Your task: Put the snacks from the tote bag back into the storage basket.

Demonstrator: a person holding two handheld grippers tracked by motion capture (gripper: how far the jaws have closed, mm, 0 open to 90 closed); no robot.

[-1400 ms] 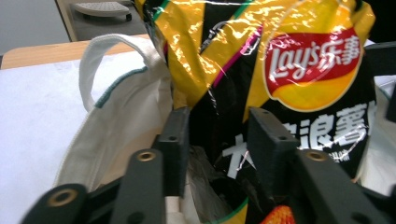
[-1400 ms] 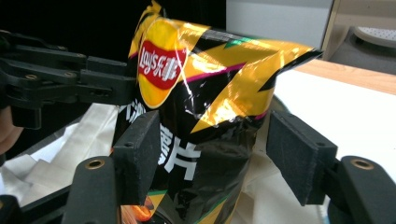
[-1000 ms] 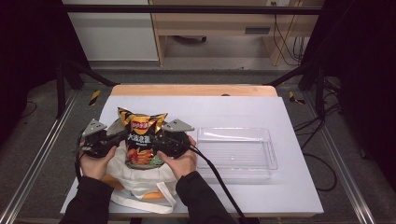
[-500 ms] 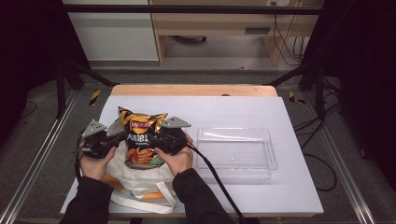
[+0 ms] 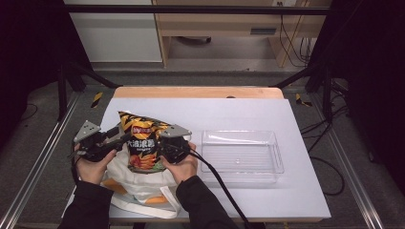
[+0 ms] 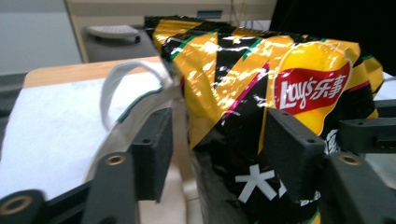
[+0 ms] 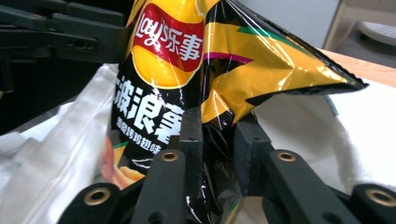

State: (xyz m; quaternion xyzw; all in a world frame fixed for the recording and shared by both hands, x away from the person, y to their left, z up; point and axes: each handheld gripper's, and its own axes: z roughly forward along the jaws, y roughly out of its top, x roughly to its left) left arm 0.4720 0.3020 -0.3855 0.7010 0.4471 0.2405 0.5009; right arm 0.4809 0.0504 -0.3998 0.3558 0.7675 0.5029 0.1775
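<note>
Nearest the person, a white cloth tote bag (image 5: 138, 188) lies slumped on the worktop (image 5: 248, 114), soft canvas with an orange patch and a broad webbing strap (image 6: 122, 88) looping up. Standing in its mouth is the bag of crisps (image 5: 142, 143), glossy crinkled foil in yellow and black with a red logo, puffed and pillow-shaped. The right gripper (image 5: 165, 145) has just been closing, and its fingers (image 7: 191, 135) now pinch a fold of foil at the packet's edge, clenched on it. The left gripper (image 5: 118, 138) has just been opening; its fingers (image 6: 152, 147) stand released, the packet's corner and the tote's rim loose between them, nothing pressed. So it looks like a hand-over of the grip, with the packet half in and half out of the tote. My call for doing this well: let the right keep a firm but gentle hold on the seam, not the air-filled belly, since slick foil slides and the crisps crush; let the left catch the tote's rim to hold the floppy cloth steady while the packet moves straight along the opening. Further off to the right, apart from all this, sits a clear plastic tray (image 5: 241, 171), rigid and rectangular, with ribbed floor.
</note>
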